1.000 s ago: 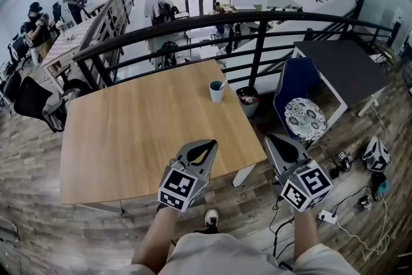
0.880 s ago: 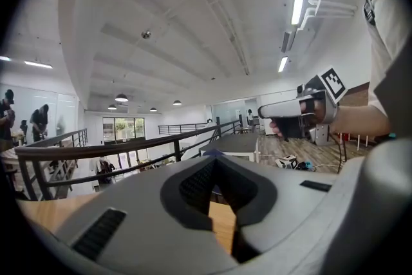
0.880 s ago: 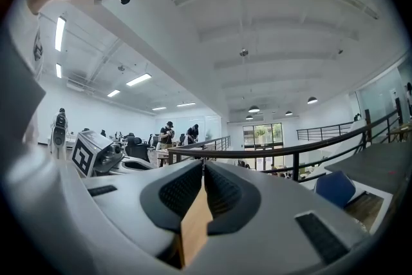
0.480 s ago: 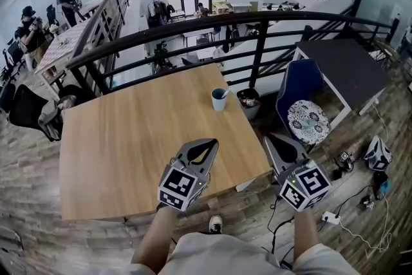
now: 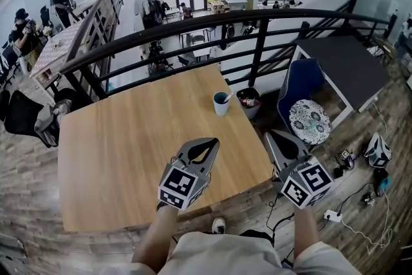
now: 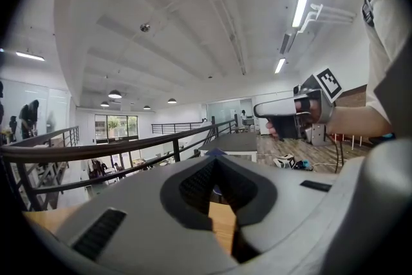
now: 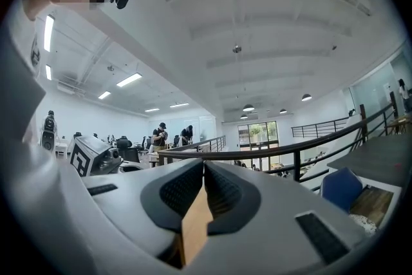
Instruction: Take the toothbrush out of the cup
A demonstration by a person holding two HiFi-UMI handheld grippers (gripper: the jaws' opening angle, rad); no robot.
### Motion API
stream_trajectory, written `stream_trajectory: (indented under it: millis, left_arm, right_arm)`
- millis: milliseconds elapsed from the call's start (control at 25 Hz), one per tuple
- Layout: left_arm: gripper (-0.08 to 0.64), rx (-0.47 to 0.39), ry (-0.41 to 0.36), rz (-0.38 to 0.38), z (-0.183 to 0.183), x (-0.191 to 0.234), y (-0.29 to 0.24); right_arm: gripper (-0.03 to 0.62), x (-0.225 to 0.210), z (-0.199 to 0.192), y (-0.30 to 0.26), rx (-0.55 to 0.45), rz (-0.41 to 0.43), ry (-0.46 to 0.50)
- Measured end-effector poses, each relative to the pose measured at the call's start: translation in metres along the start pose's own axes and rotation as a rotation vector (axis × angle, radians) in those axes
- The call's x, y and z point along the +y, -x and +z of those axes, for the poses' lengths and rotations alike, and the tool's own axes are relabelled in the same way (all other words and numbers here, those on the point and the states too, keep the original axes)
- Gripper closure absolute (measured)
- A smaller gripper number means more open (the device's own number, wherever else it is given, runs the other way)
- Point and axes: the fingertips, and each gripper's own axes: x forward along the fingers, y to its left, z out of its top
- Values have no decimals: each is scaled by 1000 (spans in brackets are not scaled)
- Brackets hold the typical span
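Over the near edge of the bench (image 5: 116, 138) the left tool (image 5: 207, 143) hovers, jaws together and empty. The cup (image 5: 221, 104) holding the toothbrush (image 5: 226, 98) stands near the far right corner. Past the right edge, the right tool (image 5: 271, 137) has just been closing, jaws all but touching, nothing between them.

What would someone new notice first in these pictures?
The grey left gripper and right gripper, each with a black-and-white marker cube, fill the foreground by the near edge of the light wooden table. A small blue cup with a toothbrush stands alone near its far right corner, before the black metal railing.
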Motion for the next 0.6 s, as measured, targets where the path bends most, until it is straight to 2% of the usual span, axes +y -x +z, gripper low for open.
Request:
stream_trajectory:
  millis: [600]
  left_arm:
    - [541, 24, 33, 26, -22, 35, -18]
  right_arm:
    - [560, -19, -21, -45, 43, 13, -11]
